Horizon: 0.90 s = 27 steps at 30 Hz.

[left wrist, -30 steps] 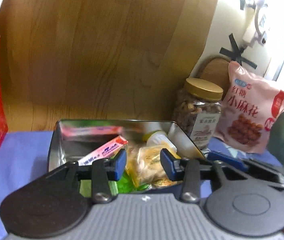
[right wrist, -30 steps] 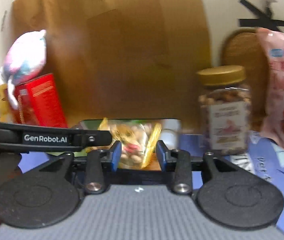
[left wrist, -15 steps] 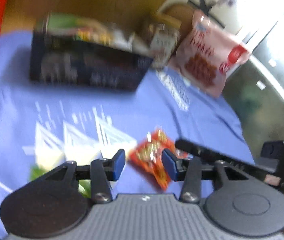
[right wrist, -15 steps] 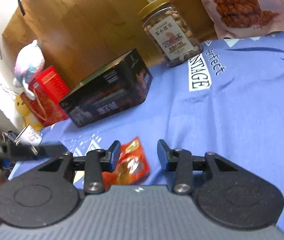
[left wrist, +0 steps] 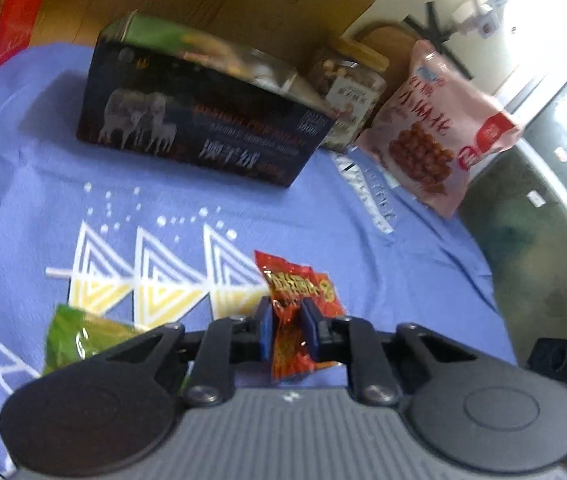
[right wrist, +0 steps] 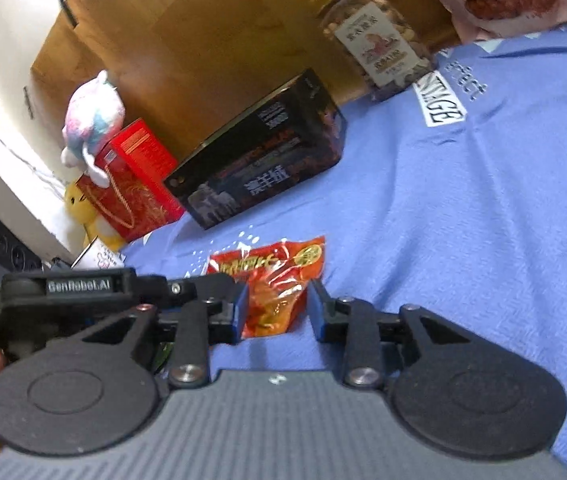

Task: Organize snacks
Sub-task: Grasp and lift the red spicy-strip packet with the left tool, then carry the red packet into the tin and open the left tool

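A red snack packet (left wrist: 295, 288) lies on the blue cloth (left wrist: 323, 216) near its front edge. My left gripper (left wrist: 286, 316) is shut on the packet's near half, with both blue pads pressing it. In the right wrist view the same packet (right wrist: 279, 268) sits between the fingers of my right gripper (right wrist: 277, 308), which is open, with a gap at the right pad. The left gripper's black body (right wrist: 79, 286) reaches in from the left. A dark tin box (left wrist: 203, 128) holding several snacks stands open further back.
A green packet (left wrist: 79, 336) lies left of the left gripper. Behind the tin (right wrist: 267, 152) stand a nut jar (right wrist: 375, 36), a pink snack bag (left wrist: 431, 128), a red box (right wrist: 135, 184) and a plush toy (right wrist: 91, 116). A dark glass tabletop (left wrist: 543, 260) shows at right.
Both grippers came away from the open tin and down to the cloth's front. The left jaws, open around the red packet half a second ago, have closed on it.
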### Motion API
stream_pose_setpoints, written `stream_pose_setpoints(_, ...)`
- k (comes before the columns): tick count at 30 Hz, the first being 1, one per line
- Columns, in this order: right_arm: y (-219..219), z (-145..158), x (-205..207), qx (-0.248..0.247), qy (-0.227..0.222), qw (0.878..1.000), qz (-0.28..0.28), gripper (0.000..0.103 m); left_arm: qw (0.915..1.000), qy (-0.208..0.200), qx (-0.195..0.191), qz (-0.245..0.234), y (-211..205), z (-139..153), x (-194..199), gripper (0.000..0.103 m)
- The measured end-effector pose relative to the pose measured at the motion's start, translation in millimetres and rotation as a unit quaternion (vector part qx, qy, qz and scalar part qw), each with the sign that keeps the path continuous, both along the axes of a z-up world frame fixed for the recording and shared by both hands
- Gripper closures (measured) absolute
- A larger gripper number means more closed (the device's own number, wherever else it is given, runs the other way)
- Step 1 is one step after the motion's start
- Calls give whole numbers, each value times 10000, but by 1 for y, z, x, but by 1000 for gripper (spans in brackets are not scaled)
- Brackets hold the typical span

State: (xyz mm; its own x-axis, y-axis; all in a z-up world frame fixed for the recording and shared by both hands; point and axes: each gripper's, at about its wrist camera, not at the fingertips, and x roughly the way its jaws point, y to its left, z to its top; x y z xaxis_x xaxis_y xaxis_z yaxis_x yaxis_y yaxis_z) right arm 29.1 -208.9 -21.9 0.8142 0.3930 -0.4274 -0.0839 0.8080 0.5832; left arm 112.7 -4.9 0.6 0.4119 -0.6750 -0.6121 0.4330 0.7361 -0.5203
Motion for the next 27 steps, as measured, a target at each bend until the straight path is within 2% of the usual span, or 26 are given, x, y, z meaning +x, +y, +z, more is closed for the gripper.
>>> stream_pose_setpoints(1,2,1,-1,-59,-58,9999,65,56,9999,-104,-16,-34,1,4,-1,89)
stream_pose_setpoints(2,5,2,-2,-145,-120,9997,133,48,9998,-192,-44,-75,3,7,-2,90)
stream_pose_setpoints(3,11,3,-2,-308,-185,9991,224,41,9996,-231,-92,-122,4,11,-2,92)
stream_pose_setpoints(6,31,8,0,-976,-302,9940,402,30,9995,-179,-213,-158,7,18,2,92)
stream_pose_setpoints(9,46,9,8,-1500,-311,9870,477,29,9991,-54,-380,-154,8,21,9,92)
stream_pose_setpoints(14,54,10,29,-1835,-269,9811,553,27,9984,107,-541,-143,13,22,19,92)
stream_pose_setpoints(17,50,8,37,-1786,-286,9820,553,51,9978,37,-651,-131,20,26,23,92)
stream_pose_setpoints(18,50,8,38,-1694,-300,9833,593,71,9976,0,-680,-125,22,28,25,92)
stream_pose_setpoints(20,52,10,40,-1675,-394,9834,575,83,9975,-79,-688,-125,23,33,28,92)
stream_pose_setpoints(23,61,15,40,-1893,-644,9788,442,90,9973,-198,-698,-121,23,39,34,92)
stream_pose_setpoints(27,68,23,46,-2202,-924,9709,198,94,9963,-326,-790,-130,25,50,43,92)
